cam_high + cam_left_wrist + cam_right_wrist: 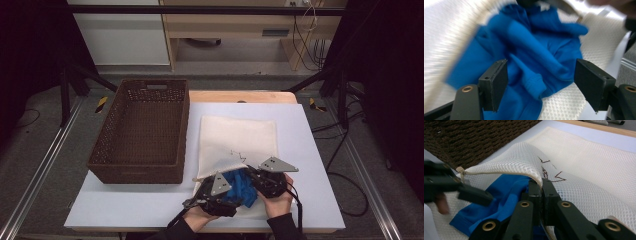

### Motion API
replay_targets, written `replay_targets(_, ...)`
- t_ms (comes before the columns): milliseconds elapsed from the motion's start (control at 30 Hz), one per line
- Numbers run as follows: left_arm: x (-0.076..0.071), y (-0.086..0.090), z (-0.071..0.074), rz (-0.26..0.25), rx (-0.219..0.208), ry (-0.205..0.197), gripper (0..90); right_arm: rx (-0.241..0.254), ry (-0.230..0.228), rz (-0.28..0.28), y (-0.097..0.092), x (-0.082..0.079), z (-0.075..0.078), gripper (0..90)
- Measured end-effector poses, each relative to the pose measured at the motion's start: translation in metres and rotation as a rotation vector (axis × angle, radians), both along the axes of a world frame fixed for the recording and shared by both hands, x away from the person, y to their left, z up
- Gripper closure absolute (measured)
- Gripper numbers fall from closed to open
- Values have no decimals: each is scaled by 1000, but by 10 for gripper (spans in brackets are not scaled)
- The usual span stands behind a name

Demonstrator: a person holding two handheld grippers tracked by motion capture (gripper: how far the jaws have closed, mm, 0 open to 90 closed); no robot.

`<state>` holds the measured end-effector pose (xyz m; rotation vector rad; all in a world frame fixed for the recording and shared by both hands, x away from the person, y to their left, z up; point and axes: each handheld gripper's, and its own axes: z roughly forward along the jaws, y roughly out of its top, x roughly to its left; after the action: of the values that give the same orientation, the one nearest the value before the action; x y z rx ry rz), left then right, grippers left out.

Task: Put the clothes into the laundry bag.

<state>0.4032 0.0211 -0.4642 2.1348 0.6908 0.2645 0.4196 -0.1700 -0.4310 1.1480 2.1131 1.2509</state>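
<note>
A white mesh laundry bag [237,137] lies flat on the table, its zipped mouth towards the person. A crumpled blue cloth [239,186] sits in that mouth, partly under the raised upper layer. My right gripper [251,173] is shut on the bag's upper edge [534,173] and holds it lifted off the blue cloth [506,195]. The right gripper [541,187] pinches the mesh beside a dark scribbled mark. My left gripper [231,192] is open, and in its own view the left gripper [540,82] has the blue cloth [531,57] between and beyond its jaws, resting on mesh [449,30].
A dark brown woven basket [135,172] stands left of the bag, close to its edge; the basket [474,137] has nothing inside it. The white table surface [310,150] runs to the right. A wooden strip [240,95] borders the far side.
</note>
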Motion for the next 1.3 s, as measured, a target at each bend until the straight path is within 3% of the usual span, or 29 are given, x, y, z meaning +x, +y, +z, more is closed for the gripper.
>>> replay_targets(67,6,-8,-11,7,11,35,286,-1,3,0,1,0,0,873)
replay_targets(167,12,-15,-21,24,1,60,399,0,3,7,1,1,-1,873)
replay_targets(233,13,-16,-21,39,-5,54,536,1,8,9,1,1,-1,874)
replay_targets(333,16,-19,-16,53,21,42,741,7,6,12,2,1,-1,874)
replay_targets(400,19,-18,-13,66,6,34,782,8,1,16,2,0,1,874)
replay_targets(500,27,-19,-8,105,-17,8,791,22,-8,15,1,-1,4,874)
replay_targets(600,40,-24,-11,132,9,-28,787,28,-24,22,0,-3,8,874)
replay_targets(667,47,-25,-17,135,3,-27,767,35,-26,20,-1,-4,9,874)
replay_targets(767,50,-25,-20,115,-12,-13,657,30,-17,17,-3,-3,7,874)
replay_targets(900,39,-21,-15,77,11,-24,414,20,1,7,-4,0,1,874)
replay_targets(967,31,-14,-10,63,-4,-4,389,21,2,5,-5,0,1,874)
replay_targets(1033,22,-4,-8,49,-5,-3,389,18,1,5,-5,0,2,873)
replay_targets(1133,17,5,-9,74,37,-24,463,10,2,7,-4,1,0,874)
replay_targets(1233,26,11,-17,115,45,34,622,7,8,8,-1,1,-1,874)
replay_targets(1300,30,11,-19,129,33,48,708,3,10,9,0,1,-1,874)
